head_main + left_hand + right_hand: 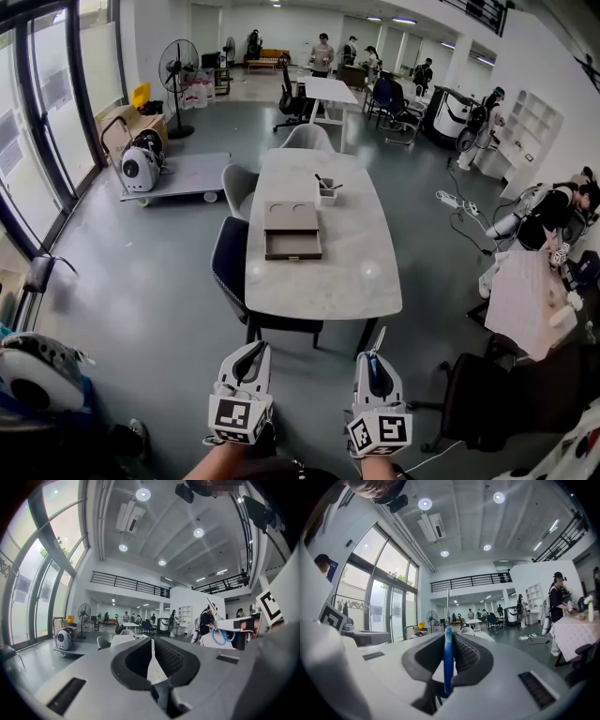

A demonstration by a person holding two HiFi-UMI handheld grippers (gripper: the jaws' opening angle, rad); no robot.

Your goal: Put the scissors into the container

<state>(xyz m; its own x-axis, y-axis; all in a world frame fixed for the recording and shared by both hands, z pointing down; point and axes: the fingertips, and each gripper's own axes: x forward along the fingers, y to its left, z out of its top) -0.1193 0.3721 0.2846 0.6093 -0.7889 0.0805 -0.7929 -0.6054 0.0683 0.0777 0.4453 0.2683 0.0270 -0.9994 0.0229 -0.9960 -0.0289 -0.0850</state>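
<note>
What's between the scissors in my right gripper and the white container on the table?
In the head view, only floor and bare table lie between the scissors and the container; the wooden tray sits just left of that line.

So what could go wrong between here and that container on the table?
1. The right gripper pinches the scissors only by a thin blue handle; they might swivel or slip.
2. The container is small, already holds something, and sits far across the table; the scissors could miss or tip it.
</note>
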